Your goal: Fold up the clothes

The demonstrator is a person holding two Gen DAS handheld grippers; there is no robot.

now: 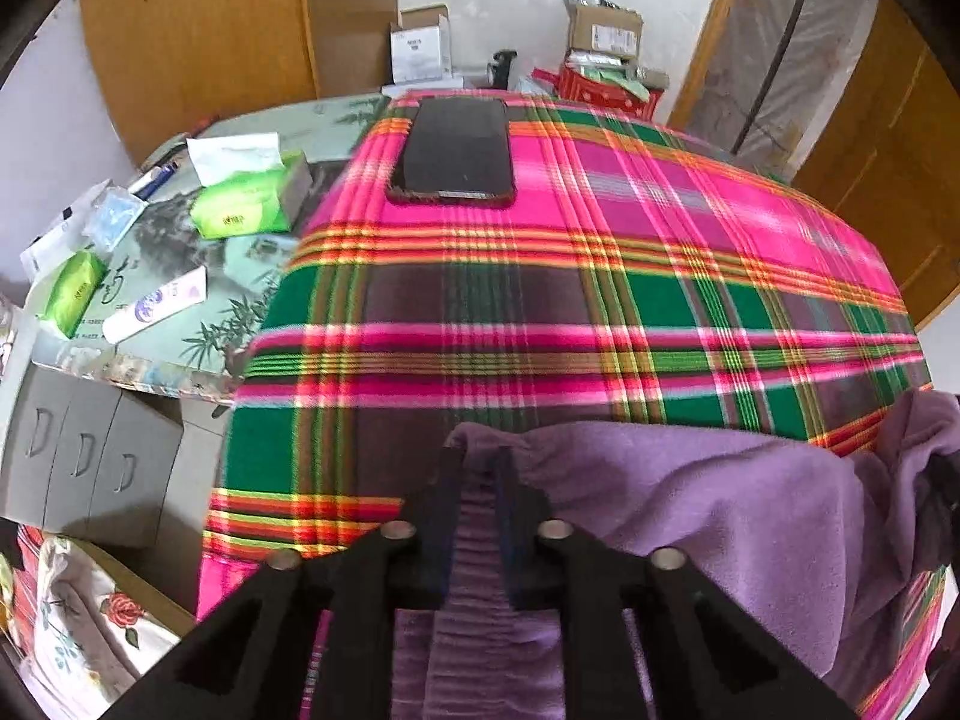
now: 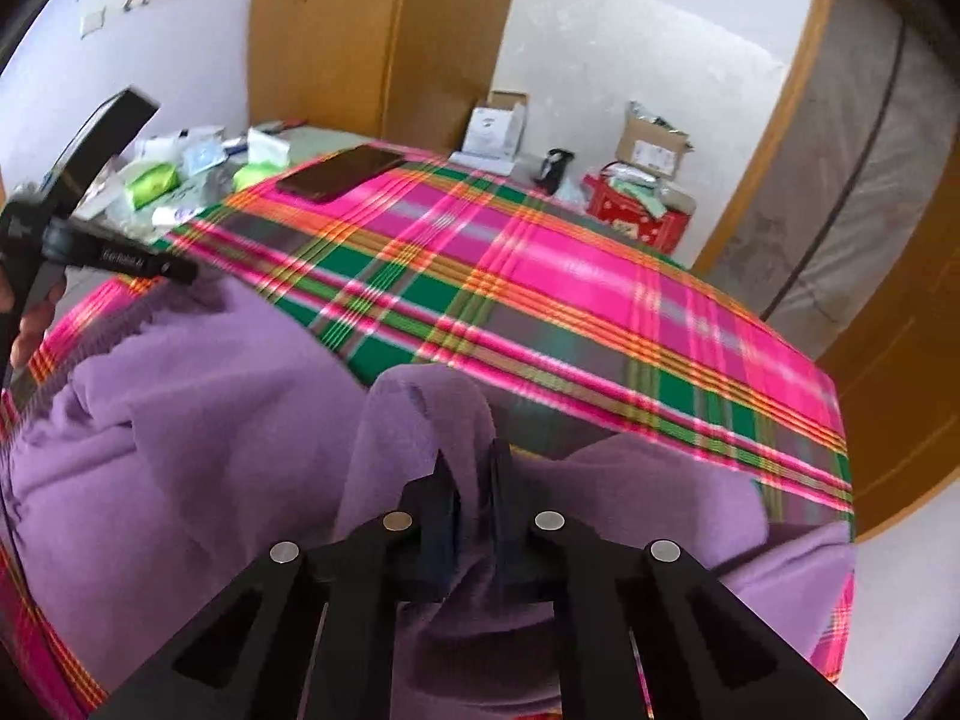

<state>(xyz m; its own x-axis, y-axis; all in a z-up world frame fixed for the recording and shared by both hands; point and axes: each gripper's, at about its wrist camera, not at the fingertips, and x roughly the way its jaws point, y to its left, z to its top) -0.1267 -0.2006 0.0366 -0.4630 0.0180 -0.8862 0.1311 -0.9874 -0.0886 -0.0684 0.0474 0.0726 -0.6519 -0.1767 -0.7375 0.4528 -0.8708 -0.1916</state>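
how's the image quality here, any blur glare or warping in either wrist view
Left wrist view: strong fisheye bending with dark corners; the plaid cloth is smeared by motion blur, and the phone shows a soft sheen. The left gripper on the purple garment looks fairly sharp. Right wrist view: same warping; cloth stripes blurred, pale glare on the pink area; the right gripper stays clearer.

Showing white lettering along the black barrel of the left gripper (image 2: pixel 180 269) at nine o'clock in the right wrist view (too blurred for reading). Carrying printed marks on the green tissue pack (image 1: pixel 240 210), white tube (image 1: pixel 157 303) and white box (image 1: pixel 420 48), none legible.
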